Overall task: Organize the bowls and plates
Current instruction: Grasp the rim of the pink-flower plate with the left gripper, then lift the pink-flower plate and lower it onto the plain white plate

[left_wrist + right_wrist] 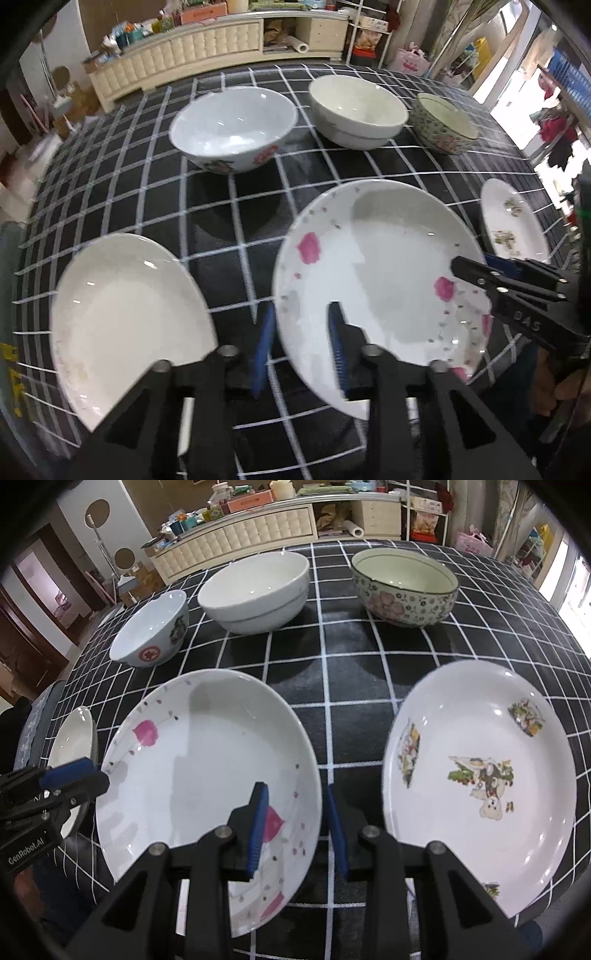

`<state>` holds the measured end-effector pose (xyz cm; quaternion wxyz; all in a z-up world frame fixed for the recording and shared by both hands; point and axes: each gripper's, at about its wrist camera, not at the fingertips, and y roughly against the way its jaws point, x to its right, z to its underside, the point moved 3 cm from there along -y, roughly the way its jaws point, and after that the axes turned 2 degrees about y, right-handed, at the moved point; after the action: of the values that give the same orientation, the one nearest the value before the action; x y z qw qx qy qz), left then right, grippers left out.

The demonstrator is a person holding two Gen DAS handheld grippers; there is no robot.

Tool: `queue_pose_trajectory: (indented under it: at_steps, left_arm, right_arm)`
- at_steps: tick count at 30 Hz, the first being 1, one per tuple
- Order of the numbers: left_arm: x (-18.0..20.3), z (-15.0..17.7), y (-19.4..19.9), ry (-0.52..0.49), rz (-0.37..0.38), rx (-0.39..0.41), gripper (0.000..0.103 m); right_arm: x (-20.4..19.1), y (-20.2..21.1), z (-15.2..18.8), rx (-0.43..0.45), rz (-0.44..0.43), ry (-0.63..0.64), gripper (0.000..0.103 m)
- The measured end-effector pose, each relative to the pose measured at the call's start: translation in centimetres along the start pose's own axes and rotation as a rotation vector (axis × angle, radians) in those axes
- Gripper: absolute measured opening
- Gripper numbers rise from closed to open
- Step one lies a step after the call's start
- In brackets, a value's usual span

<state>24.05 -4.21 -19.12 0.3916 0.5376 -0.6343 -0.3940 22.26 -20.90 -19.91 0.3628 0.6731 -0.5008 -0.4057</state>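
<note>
The pink-flower plate (384,280) (207,786) lies at the table's front. My left gripper (301,350) is open, its jaws astride the plate's left rim without gripping it. My right gripper (297,829) is open astride the plate's right rim; it also shows in the left wrist view (480,264). A plain white plate (129,317) (72,746) lies to the left, a plate with animal pictures (480,775) (513,221) to the right. Three bowls stand behind: a white bowl with red marks (232,129) (151,631), a plain white bowl (356,110) (255,590), a floral bowl (443,123) (404,587).
The table (236,206) has a black cloth with a white grid. A cream cabinet (177,55) with clutter stands beyond the far edge. The left gripper's body (48,797) shows at the left in the right wrist view.
</note>
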Motion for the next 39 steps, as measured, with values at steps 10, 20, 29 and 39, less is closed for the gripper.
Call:
queue_pose_trajectory:
  at_steps: [10, 20, 29, 39]
  left_arm:
    - [-0.3, 0.5, -2.5, 0.015, 0.033, -0.066, 0.032]
    - [0.0, 1.0, -3.4, 0.010, 0.026, -0.085, 0.024]
    - [0.1, 1.1, -3.3, -0.007, 0.018, -0.066, 0.024]
    - [-2.1, 1.8, -0.7, 0.066, 0.047, -0.036, 0.024]
  right_arm:
    - [0.4, -0.8, 0.1, -0.029, 0.003, -0.013, 0.036]
    - [0.0, -0.9, 0.4, -0.028, -0.010, 0.000, 0.028]
    - [-0.3, -0.6, 0.3, -0.030, 0.012, -0.023, 0.024]
    - [-2.5, 1.5, -0.6, 0.010, -0.015, -0.003, 0.021]
